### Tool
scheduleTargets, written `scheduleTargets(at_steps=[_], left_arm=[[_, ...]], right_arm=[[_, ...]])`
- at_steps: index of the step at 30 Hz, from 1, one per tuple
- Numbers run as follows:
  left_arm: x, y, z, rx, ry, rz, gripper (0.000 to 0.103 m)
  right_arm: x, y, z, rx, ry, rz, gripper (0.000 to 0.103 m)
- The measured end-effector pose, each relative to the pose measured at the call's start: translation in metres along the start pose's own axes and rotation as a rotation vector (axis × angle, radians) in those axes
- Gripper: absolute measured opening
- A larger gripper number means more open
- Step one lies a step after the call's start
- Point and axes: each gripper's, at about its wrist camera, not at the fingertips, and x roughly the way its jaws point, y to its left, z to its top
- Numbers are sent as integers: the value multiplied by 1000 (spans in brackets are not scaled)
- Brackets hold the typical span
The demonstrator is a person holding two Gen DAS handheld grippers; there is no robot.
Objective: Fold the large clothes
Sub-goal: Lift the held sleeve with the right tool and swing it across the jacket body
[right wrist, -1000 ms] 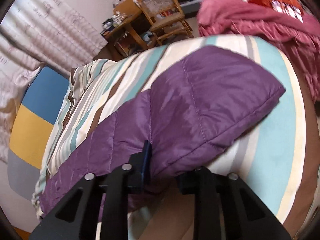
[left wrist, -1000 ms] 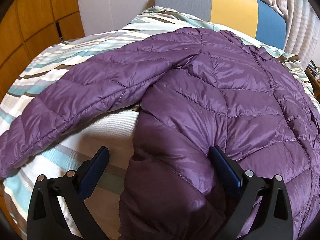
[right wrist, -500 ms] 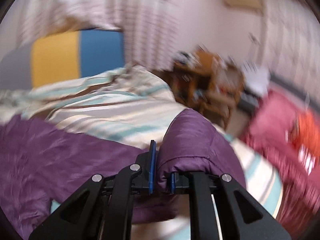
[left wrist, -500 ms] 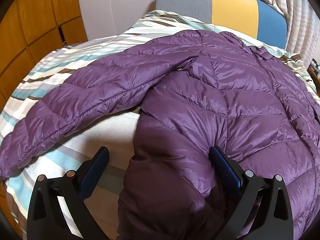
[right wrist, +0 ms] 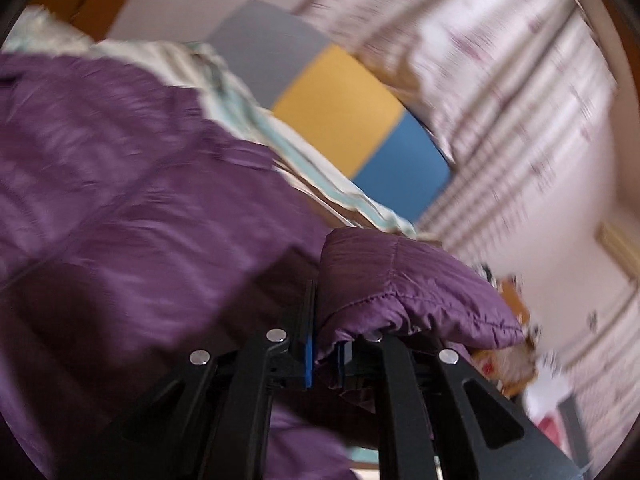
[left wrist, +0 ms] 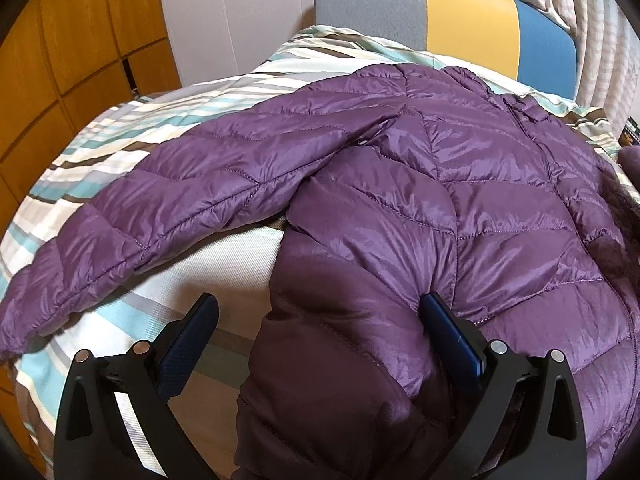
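Behind jacket: headboard, wardrobe.

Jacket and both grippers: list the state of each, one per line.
Jacket: spread on the striped bed, unfolded, one sleeve lying out flat to the side.
Other sleeve: cuff end lifted and pinched.
Left gripper: open, jaws astride the jacket's hem, not clamped.
Right gripper: shut on the lifted sleeve.
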Motion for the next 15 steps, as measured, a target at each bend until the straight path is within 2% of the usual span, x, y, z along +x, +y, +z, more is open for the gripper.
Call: scheduleTargets(at_steps=[5,9,11,15], left_arm=[[1,2,0,-14,5,-19,100],[1,3,-1,-17,5,-24,100],[2,4,-1,-21,7,-30,100],[2,5,-1,-23,10,-35,100]], right_arm=[[-11,66,23,-204,-121,32,7],[-29,110,25,-371,-257,48,7],[-24,134,17,-511,-266,25,9],[-10,132,16,-520,-236,43,9]])
